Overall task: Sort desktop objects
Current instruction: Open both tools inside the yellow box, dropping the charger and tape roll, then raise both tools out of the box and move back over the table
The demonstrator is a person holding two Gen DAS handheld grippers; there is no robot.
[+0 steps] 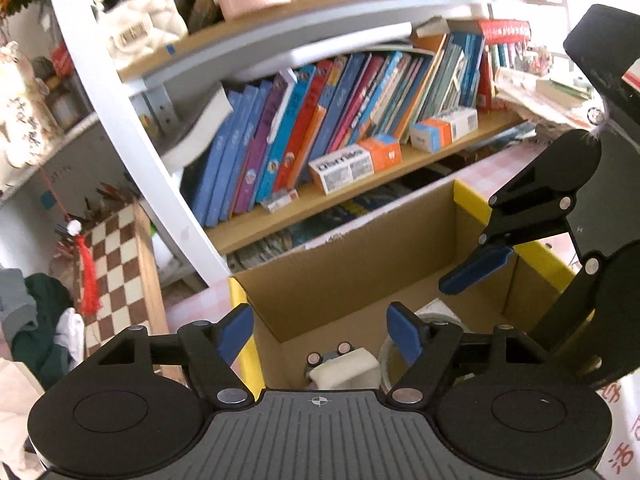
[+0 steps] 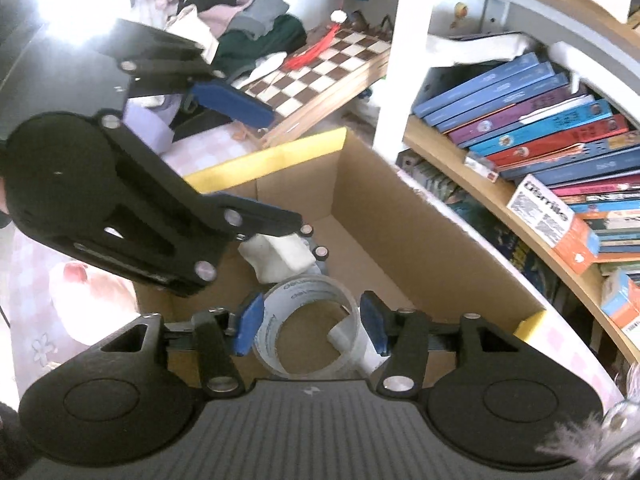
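An open cardboard box (image 1: 340,272) with yellow rims (image 2: 276,156) stands on a pink checked tabletop. Inside lie a white lump (image 2: 276,258) (image 1: 346,372) and a small grey item with two round metal ends (image 2: 320,254). A clear tape roll (image 2: 308,292) sits low in the box, its hole facing the right wrist camera. My right gripper (image 2: 312,326) has a blue pad pressed on each side of the roll. My left gripper (image 1: 320,330) (image 2: 284,168) hovers over the box's left side, open and holding nothing. One blue finger (image 1: 476,268) of the right gripper shows in the left wrist view.
A white-framed bookshelf (image 1: 304,128) (image 2: 540,128) packed with books and small orange-and-white boxes (image 1: 352,164) rises just behind the box. A wooden chessboard (image 1: 116,268) (image 2: 320,68) leans to the left of it, with a pile of clothes (image 2: 260,28) beyond.
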